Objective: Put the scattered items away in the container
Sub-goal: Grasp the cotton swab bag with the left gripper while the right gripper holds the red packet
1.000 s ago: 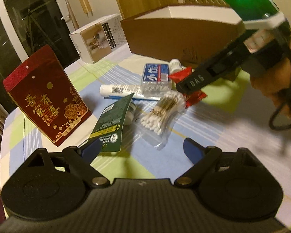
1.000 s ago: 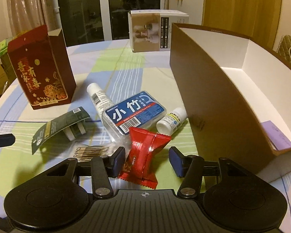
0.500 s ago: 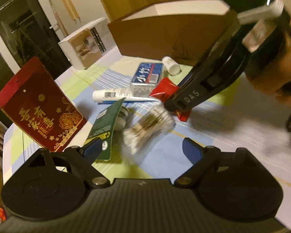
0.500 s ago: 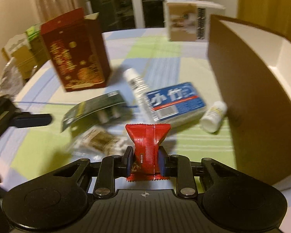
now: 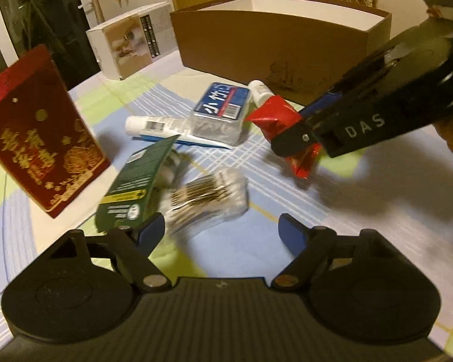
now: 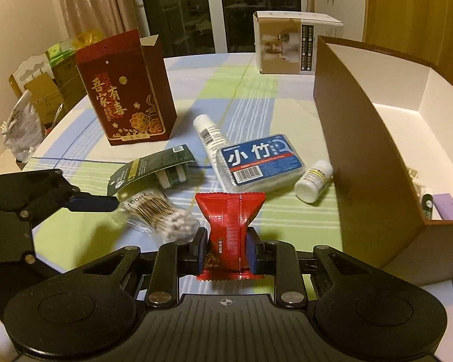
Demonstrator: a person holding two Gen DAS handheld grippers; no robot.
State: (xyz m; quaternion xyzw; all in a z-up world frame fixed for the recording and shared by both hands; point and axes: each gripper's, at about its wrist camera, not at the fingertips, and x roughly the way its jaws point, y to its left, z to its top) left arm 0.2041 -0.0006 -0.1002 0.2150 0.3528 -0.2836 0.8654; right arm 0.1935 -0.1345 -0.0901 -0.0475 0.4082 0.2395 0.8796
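Observation:
My right gripper (image 6: pixel 226 249) is shut on a red snack packet (image 6: pixel 229 226) and holds it above the table; the packet also shows in the left wrist view (image 5: pixel 284 123). My left gripper (image 5: pixel 222 232) is open, its fingers either side of a clear bag of cotton swabs (image 5: pixel 208 200), which also shows in the right wrist view (image 6: pixel 160 215). The brown open box (image 6: pixel 374 163) with a white inside stands to the right. A blue-labelled clear box (image 6: pixel 261 161), a white tube (image 6: pixel 211 135), a small white bottle (image 6: pixel 314 181) and a green card pack (image 6: pixel 157 170) lie on the table.
A tall red gift box (image 6: pixel 126 90) stands at the left. A white and tan carton (image 6: pixel 290 45) stands at the back. The brown box holds a purple item (image 6: pixel 448 211) and other small things. Clutter (image 6: pixel 36 96) sits beyond the table's left edge.
My right gripper closed on the red packet and lifted it off the table. My left gripper moved forward toward the cotton swab bag, which now lies between its fingers.

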